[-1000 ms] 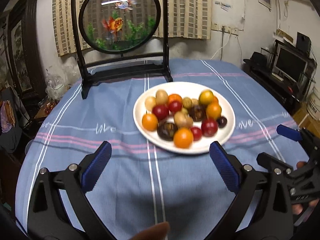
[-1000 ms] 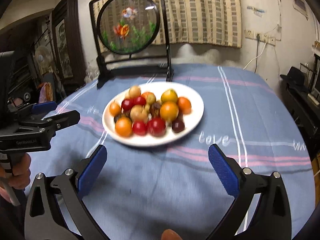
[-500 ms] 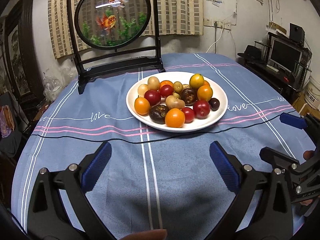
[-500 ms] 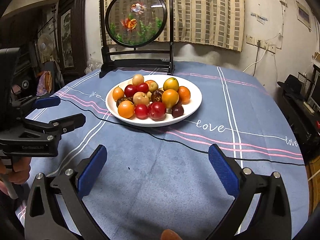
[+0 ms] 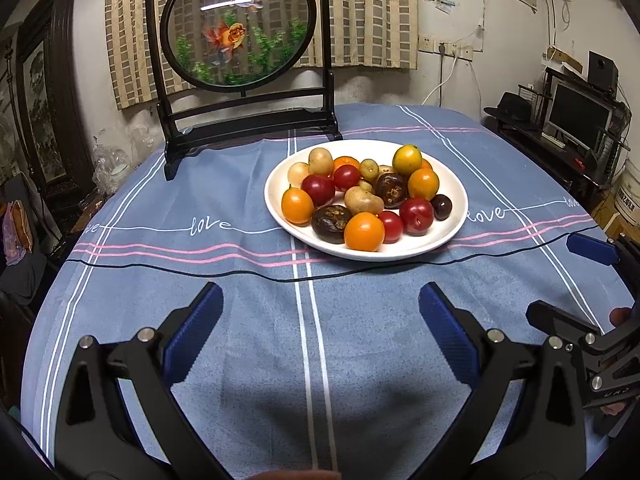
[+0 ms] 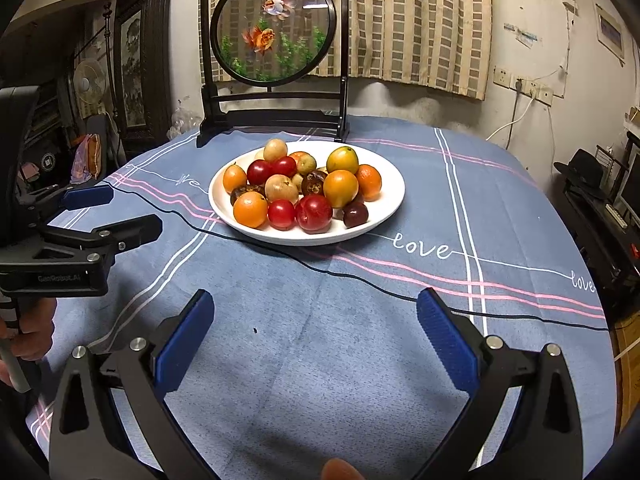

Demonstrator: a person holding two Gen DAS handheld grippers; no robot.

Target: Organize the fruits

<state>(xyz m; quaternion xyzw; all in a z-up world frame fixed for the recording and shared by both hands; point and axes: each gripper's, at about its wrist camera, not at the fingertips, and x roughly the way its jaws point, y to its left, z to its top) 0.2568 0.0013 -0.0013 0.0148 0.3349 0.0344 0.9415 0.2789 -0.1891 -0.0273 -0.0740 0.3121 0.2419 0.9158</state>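
— Left gripper (image 5: 320,312)?
— Low in the left wrist frame, jaws spread wide, nothing between the blue pads (image 5: 194,334). Seen again at left edge of right wrist frame, gripped by a hand (image 6: 28,338).
— Right gripper (image 6: 314,314)?
— Likewise wide apart, empty, filling the bottom of its frame. Also pokes in at the right edge of the left view.

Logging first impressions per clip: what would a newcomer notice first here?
A white plate heaped with orange, red, tan and dark fruits sits mid-table on a blue striped tablecloth. Behind it stands a round goldfish screen in a black frame. Both claws, left and right, hover open, empty.
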